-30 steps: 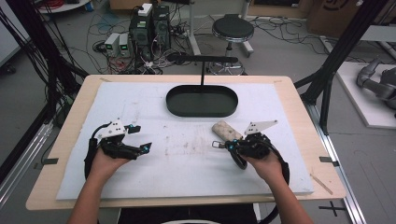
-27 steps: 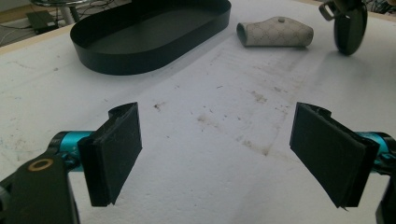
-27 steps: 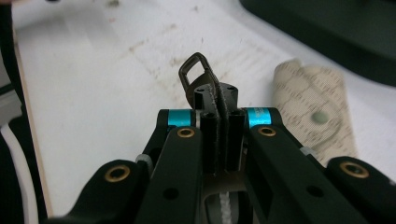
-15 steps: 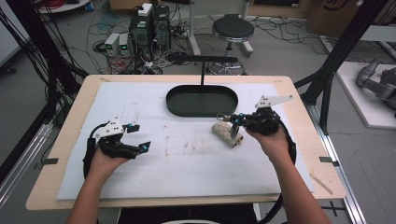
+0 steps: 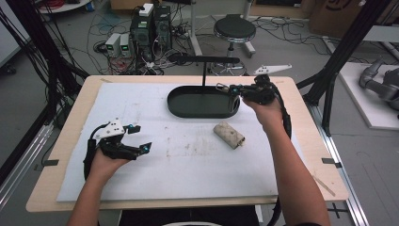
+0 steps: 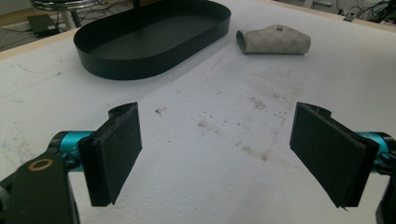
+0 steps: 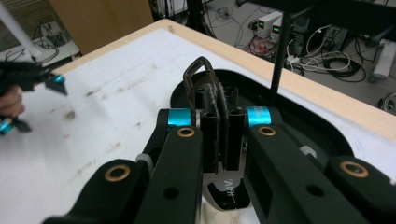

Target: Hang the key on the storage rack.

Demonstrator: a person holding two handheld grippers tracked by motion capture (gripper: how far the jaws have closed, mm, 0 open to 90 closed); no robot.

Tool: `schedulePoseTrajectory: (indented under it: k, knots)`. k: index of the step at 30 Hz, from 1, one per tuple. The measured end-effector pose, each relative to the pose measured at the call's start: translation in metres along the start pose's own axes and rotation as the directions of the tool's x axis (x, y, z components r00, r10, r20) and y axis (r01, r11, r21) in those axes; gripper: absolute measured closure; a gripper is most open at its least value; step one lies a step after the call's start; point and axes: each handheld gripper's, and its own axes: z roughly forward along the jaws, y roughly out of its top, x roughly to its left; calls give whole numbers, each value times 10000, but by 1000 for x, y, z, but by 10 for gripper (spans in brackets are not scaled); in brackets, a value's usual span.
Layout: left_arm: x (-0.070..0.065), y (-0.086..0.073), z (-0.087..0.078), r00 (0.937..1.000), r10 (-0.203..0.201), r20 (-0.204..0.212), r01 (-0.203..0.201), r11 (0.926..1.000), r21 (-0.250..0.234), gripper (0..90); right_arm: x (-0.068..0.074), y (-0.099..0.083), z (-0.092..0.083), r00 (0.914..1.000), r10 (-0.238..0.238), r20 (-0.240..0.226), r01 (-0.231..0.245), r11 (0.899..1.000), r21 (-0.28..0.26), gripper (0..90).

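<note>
1. Right gripper, held in the person's right hand above the right end of the black oval tray, at the far side of the worktop; fingers pointing towards the tray's middle.
2. Fingers of the right gripper pressed together and clamped on a small dark item; thin loop of the item standing out beyond the fingertips, a dark part with pale lettering hanging below them. Exact kind of item not discernible.
3. Held item clear of the surface, over the tray, as seen in the right gripper view.
4. Left gripper, held in the person's left hand low over the near left part of the white sheet, well apart from the tray and from the right gripper.
5. Fingers of the left gripper wide apart, nothing between them but stained white sheet.
6. Beige patterned pouch, rolled into a short tube, lying on its side on the sheet just in front of the tray's right end; open end visible in the left gripper view. Untouched by either gripper.
7. Thin black post rising upright from the tray, topped by a level bar.
8. Tray interior bare in the left gripper view.
</note>
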Motion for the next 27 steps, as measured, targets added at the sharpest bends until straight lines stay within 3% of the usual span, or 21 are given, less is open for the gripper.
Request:
schedulePoseTrajectory:
  k: [6,19,27]
  knots:
    - [1,-1,0,10000,-46,-6,46,10000,19,168,-18,20,24,9990,179,406,-189,9996,227,893]
    - [1,-1,1,10000,-81,-30,81,10000,12,168,-45,46,50,9947,690,768,-701,9975,117,893]
    - [2,-1,1,10000,-86,3,86,10000,8,168,-55,47,61,9890,904,1173,-944,9951,285,893]
